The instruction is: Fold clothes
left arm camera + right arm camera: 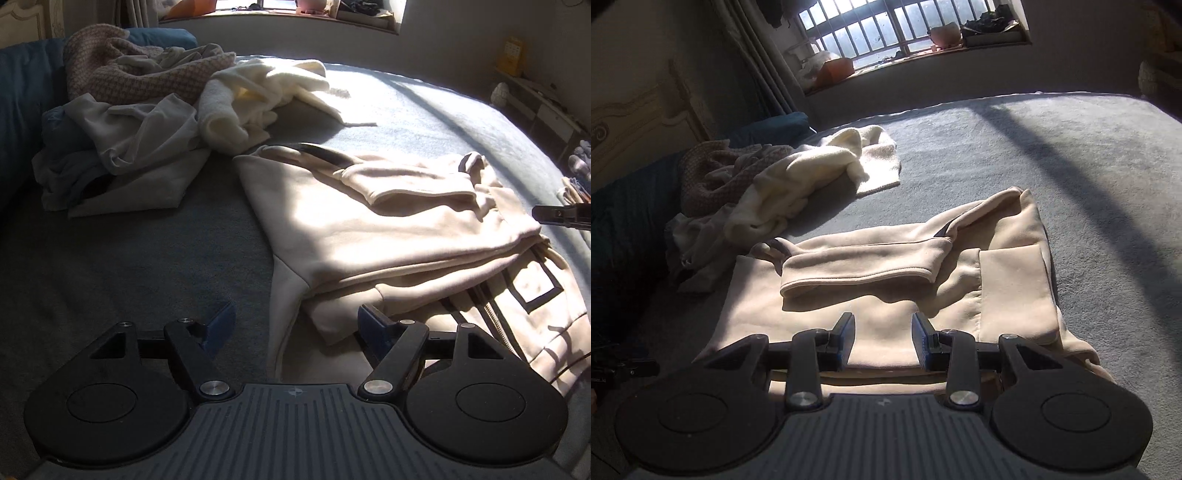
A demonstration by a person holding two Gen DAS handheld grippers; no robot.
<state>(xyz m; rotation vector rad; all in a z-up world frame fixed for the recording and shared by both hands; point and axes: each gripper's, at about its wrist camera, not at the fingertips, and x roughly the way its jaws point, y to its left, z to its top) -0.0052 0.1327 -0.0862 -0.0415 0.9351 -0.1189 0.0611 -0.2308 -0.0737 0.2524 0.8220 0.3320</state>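
Observation:
A beige zip-up jacket (373, 221) lies partly folded on the grey-blue bed cover (424, 107), its sleeves laid across its body (864, 266). My left gripper (297, 325) hangs over the jacket's near left edge, its blue pads wide apart with nothing pressed between them. My right gripper (882, 332) hovers above the jacket's near hem with its jaws partly apart and empty; one of its tips also shows as a dark bar in the left wrist view, at the right edge beside the jacket.
A heap of unfolded clothes lies at the left: a cream fleece (251, 99), a pink checked knit (122, 70) and a pale grey garment (140, 147). Dark blue pillows (22, 103) sit behind it. A barred window (886, 33) and cluttered sill are beyond the bed.

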